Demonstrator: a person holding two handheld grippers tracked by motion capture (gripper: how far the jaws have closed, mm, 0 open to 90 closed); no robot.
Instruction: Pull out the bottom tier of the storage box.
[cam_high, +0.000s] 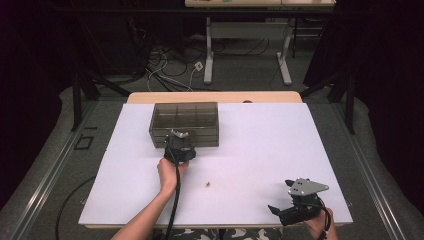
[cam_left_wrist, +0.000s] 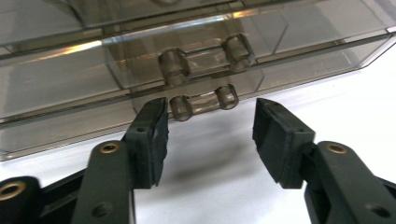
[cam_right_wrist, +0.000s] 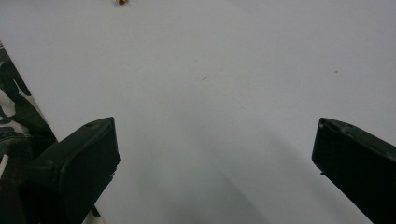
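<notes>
Smoky clear-plastic drawer box (cam_high: 185, 123); stubby cylindrical handle (cam_left_wrist: 204, 101)

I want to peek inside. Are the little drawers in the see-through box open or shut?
Shut. Both drawer fronts of the smoky plastic drawer box sit flush, none pulled out. The left gripper has open jaws either side of the lower drawer handle, not yet pinching it.

Drawer box (cam_high: 185, 123) behind left tongs (cam_left_wrist: 210, 130), far table (cam_high: 260, 150) side.
</notes>
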